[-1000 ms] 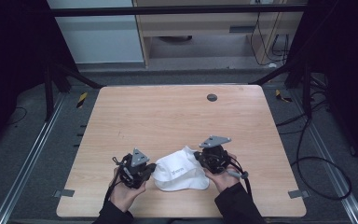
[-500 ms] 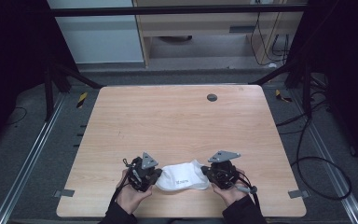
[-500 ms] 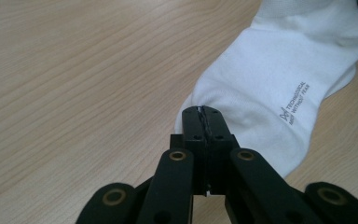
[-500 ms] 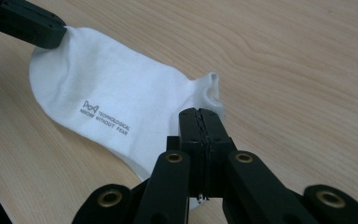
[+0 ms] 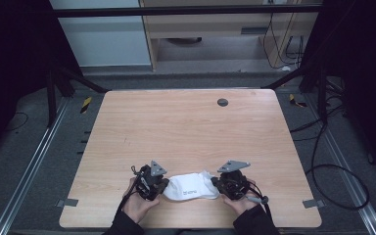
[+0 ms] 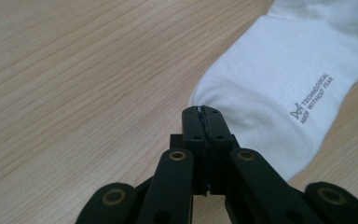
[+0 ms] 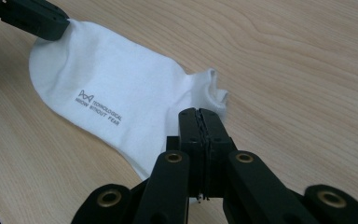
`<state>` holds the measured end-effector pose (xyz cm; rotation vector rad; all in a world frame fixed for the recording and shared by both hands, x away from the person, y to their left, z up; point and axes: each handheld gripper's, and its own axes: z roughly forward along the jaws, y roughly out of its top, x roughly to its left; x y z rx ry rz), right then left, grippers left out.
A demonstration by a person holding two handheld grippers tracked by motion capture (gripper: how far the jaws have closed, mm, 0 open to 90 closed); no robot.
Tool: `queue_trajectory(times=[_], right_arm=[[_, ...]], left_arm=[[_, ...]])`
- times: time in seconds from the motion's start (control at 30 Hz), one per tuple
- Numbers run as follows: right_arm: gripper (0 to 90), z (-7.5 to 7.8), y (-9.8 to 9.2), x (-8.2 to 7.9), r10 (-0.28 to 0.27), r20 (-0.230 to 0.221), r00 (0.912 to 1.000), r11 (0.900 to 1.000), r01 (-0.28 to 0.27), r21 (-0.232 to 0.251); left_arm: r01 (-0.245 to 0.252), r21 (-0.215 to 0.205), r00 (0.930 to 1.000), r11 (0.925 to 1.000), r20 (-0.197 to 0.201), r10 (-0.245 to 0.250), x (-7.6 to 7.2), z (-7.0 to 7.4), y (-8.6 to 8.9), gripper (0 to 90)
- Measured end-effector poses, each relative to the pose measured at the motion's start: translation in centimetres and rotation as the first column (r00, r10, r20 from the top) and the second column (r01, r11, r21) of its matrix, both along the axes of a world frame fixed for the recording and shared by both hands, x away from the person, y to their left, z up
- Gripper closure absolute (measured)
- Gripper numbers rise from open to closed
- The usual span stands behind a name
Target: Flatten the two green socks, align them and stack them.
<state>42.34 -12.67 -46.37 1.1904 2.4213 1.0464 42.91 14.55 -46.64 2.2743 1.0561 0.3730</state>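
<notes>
A white ankle sock (image 5: 192, 188) with small grey lettering lies stretched flat on the wooden table (image 5: 186, 132), near its front edge. My left gripper (image 5: 162, 185) is shut on the sock's toe end; in the left gripper view a sliver of white fabric (image 6: 279, 79) sits pinched at the closed tips of the left gripper (image 6: 203, 109). My right gripper (image 5: 218, 184) is shut on the cuff end. The right gripper view has the closed right gripper (image 7: 199, 112) over the sock (image 7: 121, 102), with the left gripper (image 7: 37, 21) at the far end.
A dark round grommet (image 5: 222, 102) sits in the table top near the far edge. Grey tape tabs (image 5: 66, 202) mark the front corners. Cables (image 5: 333, 171) lie on the floor at the right, beside metal rails.
Both hands have come down and moved apart. The sock, bunched up and lifted a second ago, now lies pulled out flat between the two grippers.
</notes>
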Motion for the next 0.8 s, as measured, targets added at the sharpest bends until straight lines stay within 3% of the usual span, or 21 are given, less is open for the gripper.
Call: queue_trajectory(times=[0.67, 0.8], right_arm=[[88.0, -1.3, -0.4, -0.3, -0.002, -0.063, 0.9980, 0.999, -0.001, -0.041], [84.4, -1.3, -0.6, -0.3, -0.001, -0.057, 0.9984, 0.999, -0.002, -0.046]], left_arm=[[0.008, 0.032, 0.9999, 0.9995, -0.010, -0.008, 0.1, -1.0, -0.4, 88.5], [-0.003, 0.016, 1.0000, 0.9999, -0.003, 0.003, 0.1, -0.9, -0.1, 83.9]])
